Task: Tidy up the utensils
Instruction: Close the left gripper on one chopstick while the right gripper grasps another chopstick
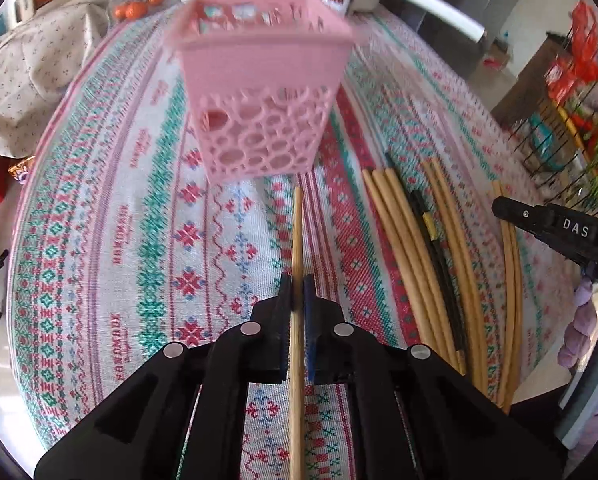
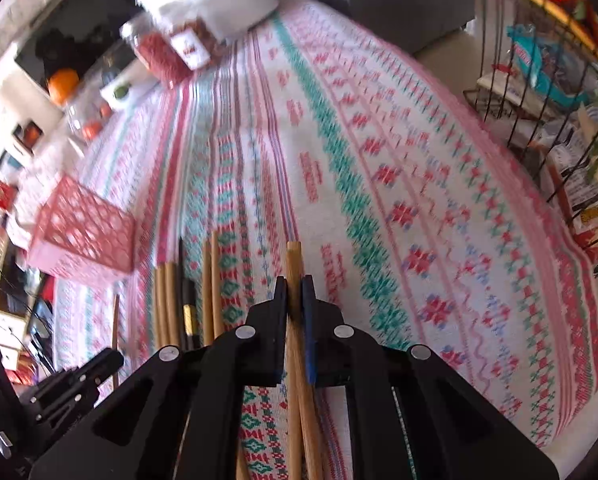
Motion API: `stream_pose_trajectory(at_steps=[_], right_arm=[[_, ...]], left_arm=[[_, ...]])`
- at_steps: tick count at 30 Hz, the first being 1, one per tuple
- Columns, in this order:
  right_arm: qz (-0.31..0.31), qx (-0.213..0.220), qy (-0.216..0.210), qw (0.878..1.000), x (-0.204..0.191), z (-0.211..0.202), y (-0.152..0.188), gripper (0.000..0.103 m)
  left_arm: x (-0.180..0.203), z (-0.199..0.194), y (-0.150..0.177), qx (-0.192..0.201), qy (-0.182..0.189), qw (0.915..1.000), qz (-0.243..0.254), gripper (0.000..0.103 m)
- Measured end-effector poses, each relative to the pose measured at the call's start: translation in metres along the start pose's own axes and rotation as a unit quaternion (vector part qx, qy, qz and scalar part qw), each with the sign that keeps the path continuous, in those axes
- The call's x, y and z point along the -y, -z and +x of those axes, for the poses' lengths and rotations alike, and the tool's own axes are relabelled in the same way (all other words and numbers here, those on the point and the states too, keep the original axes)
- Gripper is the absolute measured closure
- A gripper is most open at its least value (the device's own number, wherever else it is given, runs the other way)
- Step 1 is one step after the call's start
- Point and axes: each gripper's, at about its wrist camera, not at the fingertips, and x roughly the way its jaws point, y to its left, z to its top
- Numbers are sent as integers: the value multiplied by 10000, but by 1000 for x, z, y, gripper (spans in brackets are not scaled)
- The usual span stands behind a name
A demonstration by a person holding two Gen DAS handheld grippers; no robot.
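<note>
Clamped between the shut pads of the left claw (image 1: 297,294) is a single pale bamboo chopstick (image 1: 297,232), its tip pointing toward the pink openwork plastic basket (image 1: 259,92) standing upright further along the patterned woven cloth (image 1: 159,220) that covers the desk. In the right wrist view, the right claw (image 2: 297,296) is seen closed on a pair of tan wooden chopsticks (image 2: 294,264). A loose row of wooden and black chopsticks (image 1: 419,240) is left lying on the cloth between the two claws, apart from the basket.

Several risks are judged likely. The thin stick could pivot or slide in the left claw's narrow pinch if it is tilted upright. Its tip could be caught in the basket's round holes or strike the rim, and so light a basket could be tipped or pushed. The paired sticks could be splayed, and one dropped, since they are held together by one grip.

No utensils can be made out inside the basket; its interior is blurred and mostly hidden.
</note>
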Motion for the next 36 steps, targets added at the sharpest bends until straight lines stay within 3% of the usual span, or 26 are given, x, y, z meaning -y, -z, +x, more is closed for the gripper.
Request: stream_pose_trajectory(at_steps=[3,5,6,8,14,16,18,24,26,32,36], right_arm=[[31,148,-272,9995,2,-8,-9,92],[44,21,-569,9984,0,-5,-12,69],[84,-25,-557,9984,-1,-3,-12,45],[143,-23,-331,9993,1,-1,-11,43],[-228,-69,204,9995,3,-1,-2,49],[-265,-161,299,9991,3,4,-1,61],[-427,-258,527,9974,-3,12,2,64],[-1260,-22,1273,9838,-32,17,17,97],[-1180,-63,1041,9875,-33,14,20,98],[-1034,541,589,9914,-34,-27,18,98],[-898,927,218,9914,-32,-65,18,98]], left_arm=[[-2,-18,1,283,93,9996,-22,98],[-3,-24,1,325,90,9994,-14,98],[-3,-24,1,313,94,9995,-7,98],[-7,-23,2,270,71,9996,-16,98],[-5,-19,13,203,84,9997,-86,98],[-1,-17,13,186,92,9997,-86,98],[1,-16,13,174,64,9998,-61,98],[8,-10,12,109,87,9999,51,98],[10,-13,12,211,208,9995,105,98],[9,-40,13,705,574,9958,108,98],[12,-79,14,1411,774,9868,190,98]])
